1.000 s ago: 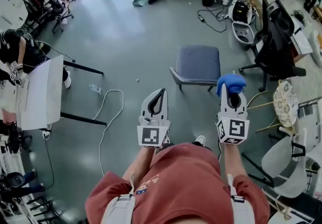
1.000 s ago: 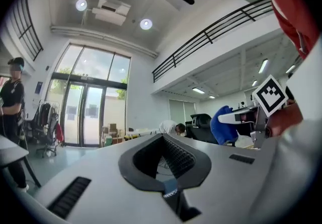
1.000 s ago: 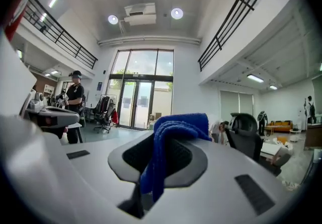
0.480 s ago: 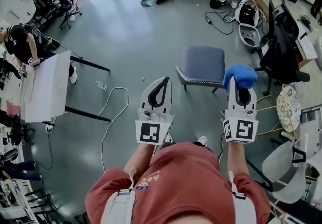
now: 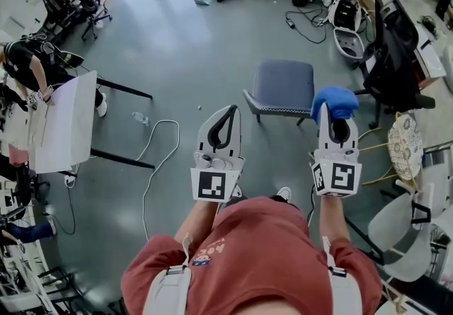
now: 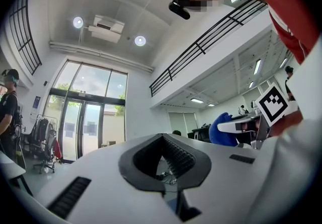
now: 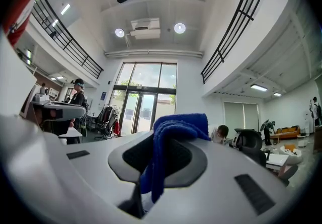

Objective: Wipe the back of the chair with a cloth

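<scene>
Hardly anything moves: both forearms stay stretched forward. Now the left gripper [image 5: 226, 112] is closed and empty. At its 3 o'clock the right gripper [image 5: 333, 114] clamps the blue cloth [image 5: 335, 100], with the chair [image 5: 283, 83] at 12 o'clock.

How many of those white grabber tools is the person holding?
2. The left gripper is held out before the person, jaws shut on nothing. The right gripper, beside it, is shut on a blue cloth. No others appear hidden.
</scene>
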The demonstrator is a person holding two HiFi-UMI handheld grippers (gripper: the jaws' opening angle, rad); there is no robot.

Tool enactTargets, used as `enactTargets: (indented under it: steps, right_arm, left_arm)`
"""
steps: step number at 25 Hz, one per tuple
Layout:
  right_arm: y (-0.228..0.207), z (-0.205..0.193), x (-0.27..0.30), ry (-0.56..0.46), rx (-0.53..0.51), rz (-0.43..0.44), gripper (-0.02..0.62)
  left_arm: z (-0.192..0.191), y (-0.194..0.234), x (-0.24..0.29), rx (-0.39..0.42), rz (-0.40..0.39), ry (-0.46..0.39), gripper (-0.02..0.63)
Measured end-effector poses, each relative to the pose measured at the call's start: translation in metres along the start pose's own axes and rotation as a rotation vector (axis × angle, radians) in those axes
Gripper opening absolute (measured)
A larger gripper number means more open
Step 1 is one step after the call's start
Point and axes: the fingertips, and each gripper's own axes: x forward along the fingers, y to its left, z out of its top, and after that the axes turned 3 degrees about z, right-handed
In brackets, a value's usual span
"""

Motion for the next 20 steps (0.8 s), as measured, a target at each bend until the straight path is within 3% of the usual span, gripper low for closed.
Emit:
enactTargets:
  steps: [20]
  right_arm:
    - [0.003,-0.007,0.001,0.045,0.011,0.021,0.060]
  left_arm:
    - [-0.005,0.004,-0.005,-0.044,0.033,0.024,0.014]
